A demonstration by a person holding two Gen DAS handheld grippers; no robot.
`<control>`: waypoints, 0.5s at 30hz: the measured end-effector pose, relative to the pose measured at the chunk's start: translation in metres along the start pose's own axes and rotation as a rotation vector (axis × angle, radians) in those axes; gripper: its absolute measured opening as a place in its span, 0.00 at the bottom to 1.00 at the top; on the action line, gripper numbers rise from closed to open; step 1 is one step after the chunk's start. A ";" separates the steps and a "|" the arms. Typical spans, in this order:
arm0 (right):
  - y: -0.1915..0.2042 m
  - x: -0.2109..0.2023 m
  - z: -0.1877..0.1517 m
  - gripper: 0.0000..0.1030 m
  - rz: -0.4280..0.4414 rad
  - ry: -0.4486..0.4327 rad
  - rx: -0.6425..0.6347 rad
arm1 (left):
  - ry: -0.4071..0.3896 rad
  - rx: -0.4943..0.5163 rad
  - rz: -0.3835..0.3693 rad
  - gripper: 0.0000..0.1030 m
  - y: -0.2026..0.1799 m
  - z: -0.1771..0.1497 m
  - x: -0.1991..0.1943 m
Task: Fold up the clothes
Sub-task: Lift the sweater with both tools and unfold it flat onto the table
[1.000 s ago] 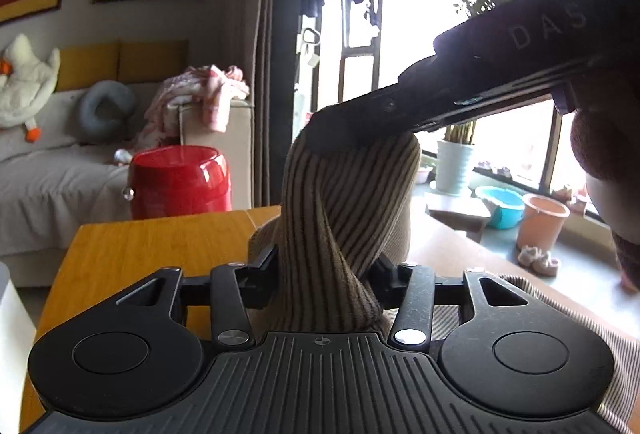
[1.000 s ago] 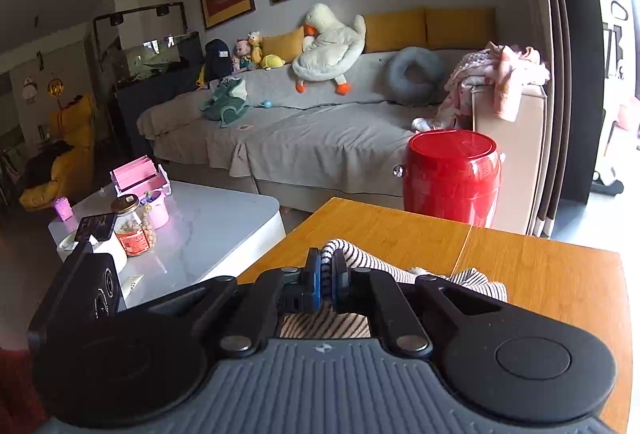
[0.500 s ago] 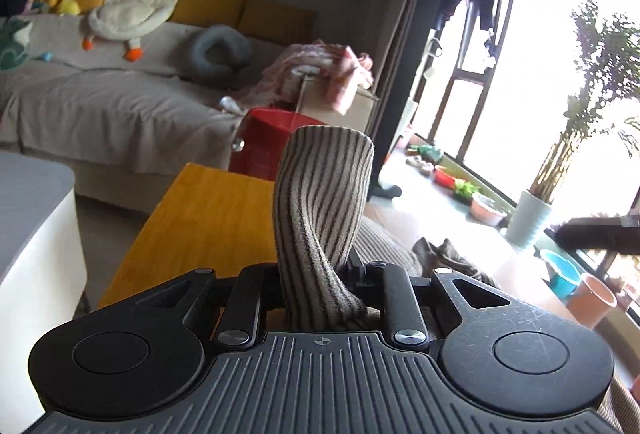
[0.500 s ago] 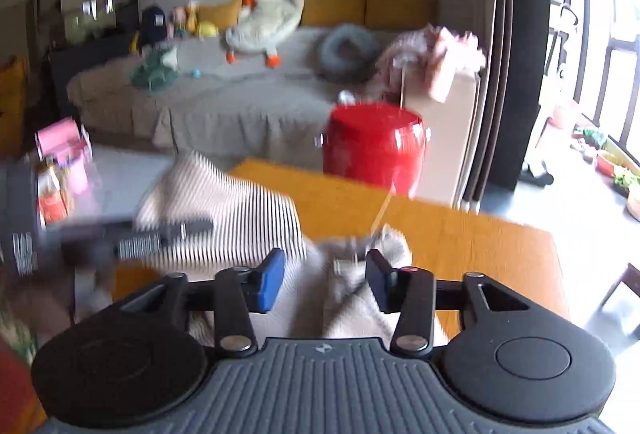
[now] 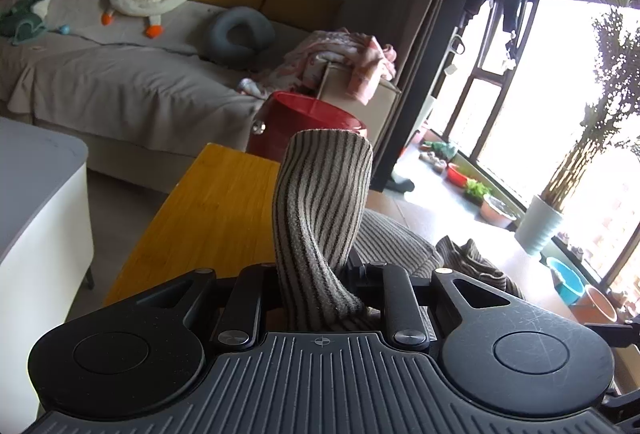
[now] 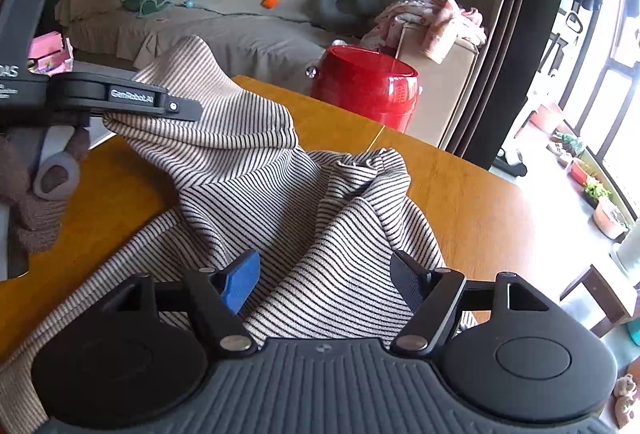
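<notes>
A beige garment with thin dark stripes (image 6: 304, 202) lies crumpled on the wooden table (image 6: 472, 202). My left gripper (image 5: 320, 286) is shut on a fold of the striped garment (image 5: 320, 202), which stands up in front of its camera. In the right wrist view the left gripper (image 6: 120, 106) holds that part lifted above the table at the left. My right gripper (image 6: 324, 278) is open and empty, with its jaws wide apart just above the garment's near part.
A red bucket (image 6: 366, 82) stands beyond the table's far edge, next to a beige box with pink clothes (image 6: 440, 18). A grey sofa (image 6: 224, 26) with plush toys is behind. A white table (image 5: 36, 186) stands to the left. Plants and basins line the window (image 5: 560, 170).
My right gripper has let go of the garment and opened wide, drawing back. My left gripper has kept its hold and swung left, lifting the cloth.
</notes>
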State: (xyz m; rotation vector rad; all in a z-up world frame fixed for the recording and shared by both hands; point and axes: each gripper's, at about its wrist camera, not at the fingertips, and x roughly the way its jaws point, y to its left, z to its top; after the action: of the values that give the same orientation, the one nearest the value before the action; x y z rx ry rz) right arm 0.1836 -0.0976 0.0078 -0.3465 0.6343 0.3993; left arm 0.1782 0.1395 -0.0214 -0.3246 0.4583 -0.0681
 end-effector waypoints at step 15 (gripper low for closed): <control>-0.143 0.044 0.006 0.05 -0.345 0.011 0.123 | 0.022 -0.013 0.080 0.23 0.010 -0.003 0.008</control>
State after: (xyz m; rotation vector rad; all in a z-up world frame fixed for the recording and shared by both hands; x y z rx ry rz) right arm 0.2846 -0.2076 0.0119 -0.3337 0.5931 0.0282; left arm 0.1839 0.1470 -0.0310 -0.3181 0.4932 0.0091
